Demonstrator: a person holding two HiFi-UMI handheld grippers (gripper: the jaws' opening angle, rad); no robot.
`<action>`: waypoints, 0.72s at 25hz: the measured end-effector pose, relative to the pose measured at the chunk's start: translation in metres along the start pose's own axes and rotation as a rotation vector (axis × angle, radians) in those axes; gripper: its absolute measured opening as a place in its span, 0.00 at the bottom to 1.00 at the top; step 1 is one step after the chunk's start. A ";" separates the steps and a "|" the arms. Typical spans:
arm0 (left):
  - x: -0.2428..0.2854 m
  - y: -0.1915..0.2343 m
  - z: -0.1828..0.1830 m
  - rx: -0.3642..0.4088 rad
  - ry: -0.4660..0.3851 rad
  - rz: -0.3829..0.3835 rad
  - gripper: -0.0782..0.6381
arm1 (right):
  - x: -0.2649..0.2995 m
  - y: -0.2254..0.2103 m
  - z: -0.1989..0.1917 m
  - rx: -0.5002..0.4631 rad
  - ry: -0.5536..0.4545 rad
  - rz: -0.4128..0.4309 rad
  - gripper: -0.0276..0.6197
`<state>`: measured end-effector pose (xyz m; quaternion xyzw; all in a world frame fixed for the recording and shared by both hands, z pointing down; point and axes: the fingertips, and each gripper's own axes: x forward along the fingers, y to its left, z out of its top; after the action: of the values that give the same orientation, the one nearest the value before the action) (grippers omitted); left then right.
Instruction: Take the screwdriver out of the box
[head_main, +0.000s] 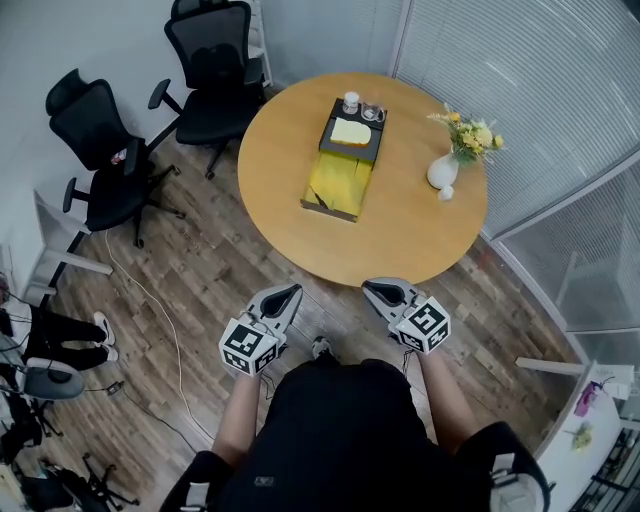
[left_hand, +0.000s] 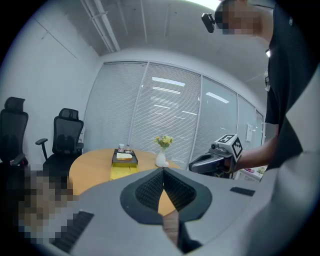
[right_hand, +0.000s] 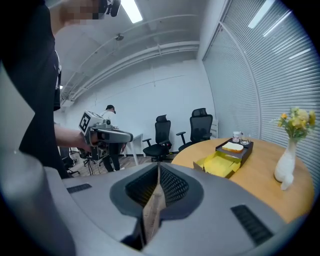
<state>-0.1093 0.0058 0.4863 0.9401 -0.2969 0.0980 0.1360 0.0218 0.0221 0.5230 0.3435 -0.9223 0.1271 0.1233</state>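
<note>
Both units were held low at the person's waist, short of the surface edge. Left hand-held gripper (head_main: 286, 296): jaws fully together, nothing between them. Right hand-held gripper (head_main: 377, 290): same, tips meeting, empty. Round wooden surface (head_main: 420, 240) sat directly ahead. The box (head_main: 338, 185) lay well apart from both, out past the near rim toward mid-surface, roughly on the centreline between the two hand-held grippers, so neither hand looked clearly nearer. Its long axis ran away from the person, far end tipped slightly right: yellow open section nearest, dark section behind it carrying a pale slab (head_main: 349, 132). Screwdriver: couldn't make it out in any view; presumably down in the yellow section, orientation unknown. My read: the task hadn't started, and the reach would go forward and down over the near short end, with the jaws needing to open first. The vase (head_main: 442, 172) with flowers stood right of the box, apart from it, and could get clipped by a wide right-hand reach. Office chairs (head_main: 215, 70) stood beyond, far left.
</note>
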 end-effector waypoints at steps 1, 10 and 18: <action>-0.001 0.004 -0.001 0.000 0.001 -0.002 0.12 | 0.003 0.000 0.001 0.000 -0.002 -0.006 0.06; -0.007 0.022 -0.001 0.001 0.009 -0.020 0.12 | 0.023 0.006 -0.002 0.004 0.019 -0.020 0.06; -0.005 0.034 -0.002 -0.016 0.020 -0.010 0.12 | 0.034 -0.003 0.000 0.029 0.020 -0.011 0.06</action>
<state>-0.1335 -0.0177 0.4932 0.9394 -0.2917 0.1042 0.1467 -0.0014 -0.0003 0.5337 0.3490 -0.9172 0.1432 0.1281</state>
